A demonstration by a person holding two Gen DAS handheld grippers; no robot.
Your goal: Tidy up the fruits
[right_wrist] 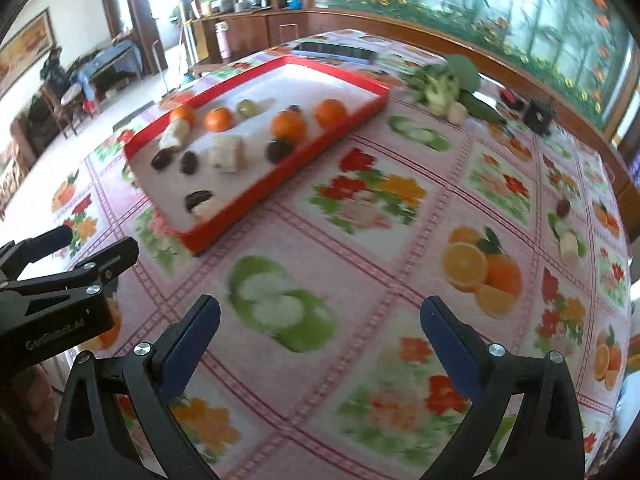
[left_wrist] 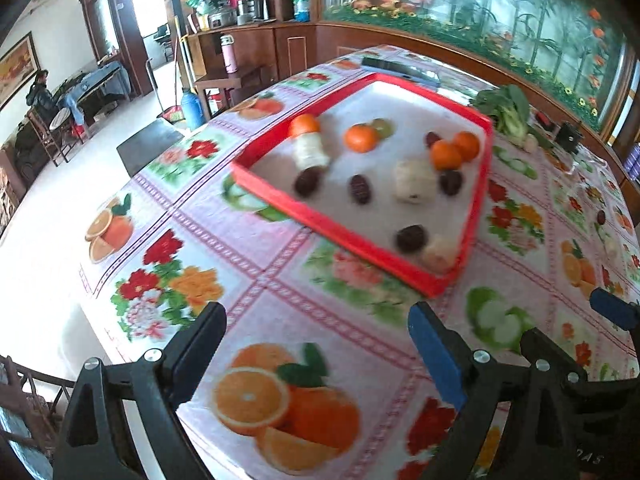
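A red tray (left_wrist: 360,258) (right_wrist: 224,229) with a white floor lies on the flowered tablecloth. It holds several oranges (left_wrist: 361,138) (right_wrist: 288,126), several dark dates (left_wrist: 360,189) (right_wrist: 188,162), pale cut pieces (left_wrist: 414,181) (right_wrist: 227,153) and a green fruit (left_wrist: 382,127) (right_wrist: 247,108). One loose date (right_wrist: 563,207) and a pale piece (right_wrist: 570,245) lie far right on the cloth. My left gripper (left_wrist: 316,322) (right_wrist: 96,241) hovers open near the tray's close corner, holding nothing. My right gripper (right_wrist: 320,314) (left_wrist: 576,320) is open and empty over the cloth, right of the tray.
Leafy greens (left_wrist: 506,110) (right_wrist: 442,82) lie past the tray's far right corner. A dark flat device (left_wrist: 400,69) (right_wrist: 336,51) rests behind the tray, and a small black box (right_wrist: 540,114) stands far right. The table edge (left_wrist: 92,276) drops to the floor on the left.
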